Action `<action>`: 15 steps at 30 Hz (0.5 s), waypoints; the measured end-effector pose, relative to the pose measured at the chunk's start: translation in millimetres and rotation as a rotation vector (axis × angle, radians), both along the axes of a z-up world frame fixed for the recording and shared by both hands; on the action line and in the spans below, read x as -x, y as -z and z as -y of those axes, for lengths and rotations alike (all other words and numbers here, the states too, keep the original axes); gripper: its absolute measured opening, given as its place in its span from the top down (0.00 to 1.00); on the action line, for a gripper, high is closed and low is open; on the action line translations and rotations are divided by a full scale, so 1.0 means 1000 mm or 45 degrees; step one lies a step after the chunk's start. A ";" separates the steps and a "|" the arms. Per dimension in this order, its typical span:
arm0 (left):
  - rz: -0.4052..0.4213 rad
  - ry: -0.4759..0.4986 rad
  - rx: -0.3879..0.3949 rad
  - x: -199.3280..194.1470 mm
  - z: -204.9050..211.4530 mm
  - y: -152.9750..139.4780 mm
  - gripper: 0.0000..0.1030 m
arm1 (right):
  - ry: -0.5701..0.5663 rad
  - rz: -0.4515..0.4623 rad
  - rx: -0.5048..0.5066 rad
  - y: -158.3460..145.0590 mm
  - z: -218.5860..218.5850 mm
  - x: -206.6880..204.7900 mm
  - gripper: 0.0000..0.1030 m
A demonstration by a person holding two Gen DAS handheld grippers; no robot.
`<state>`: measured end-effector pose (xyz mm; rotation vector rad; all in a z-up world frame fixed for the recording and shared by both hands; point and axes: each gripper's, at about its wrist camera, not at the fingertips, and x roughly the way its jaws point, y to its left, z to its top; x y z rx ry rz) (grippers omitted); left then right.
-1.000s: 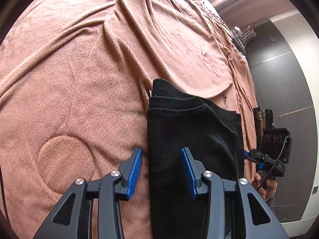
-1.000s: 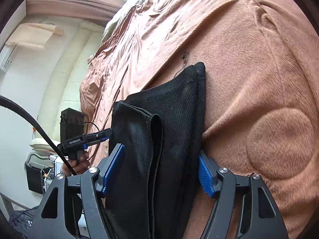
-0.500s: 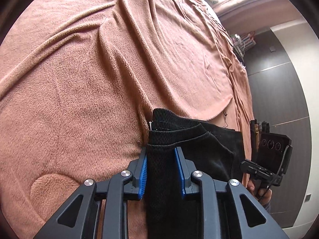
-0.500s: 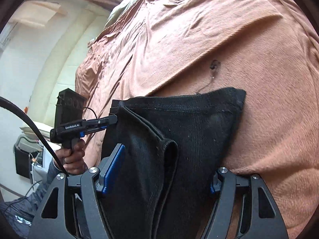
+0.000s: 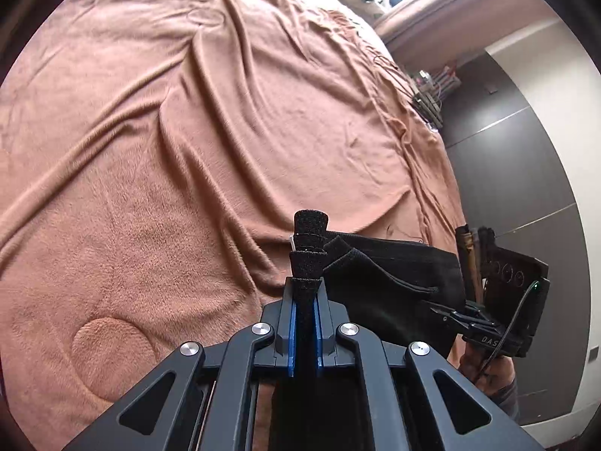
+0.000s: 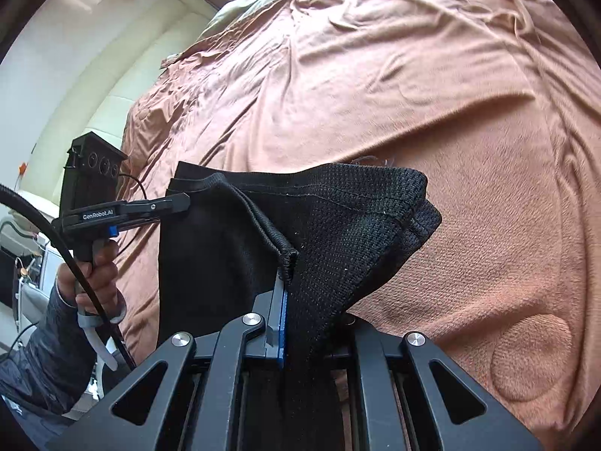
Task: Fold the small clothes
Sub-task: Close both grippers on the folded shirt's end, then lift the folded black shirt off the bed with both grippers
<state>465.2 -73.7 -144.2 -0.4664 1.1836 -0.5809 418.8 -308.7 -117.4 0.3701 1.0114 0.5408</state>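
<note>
A small black knit garment (image 5: 390,282) hangs folded between my two grippers above a brown blanket (image 5: 188,150). My left gripper (image 5: 305,300) is shut on one bunched edge of it; the cloth sticks up past the blue pads. My right gripper (image 6: 300,297) is shut on the opposite edge of the garment (image 6: 338,225); its right finger is hidden by cloth. The left gripper also shows in the right wrist view (image 6: 165,203), and the right gripper shows in the left wrist view (image 5: 450,314), both at the garment's sides.
The brown blanket (image 6: 413,75) covers the whole bed, wrinkled, with round embossed marks. Beyond the bed's edge are a dark wardrobe (image 5: 526,173) and a pale wall (image 6: 94,56). The person's hand (image 6: 94,270) holds the left gripper.
Both grippers have closed on the garment's edges, the left before the right. The garment has lifted off the blanket and hangs between them.
</note>
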 end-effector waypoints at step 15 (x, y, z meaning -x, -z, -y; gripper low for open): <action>0.229 -0.031 0.080 0.059 -0.017 -0.094 0.93 | 0.055 0.273 0.104 -0.085 -0.012 0.106 0.94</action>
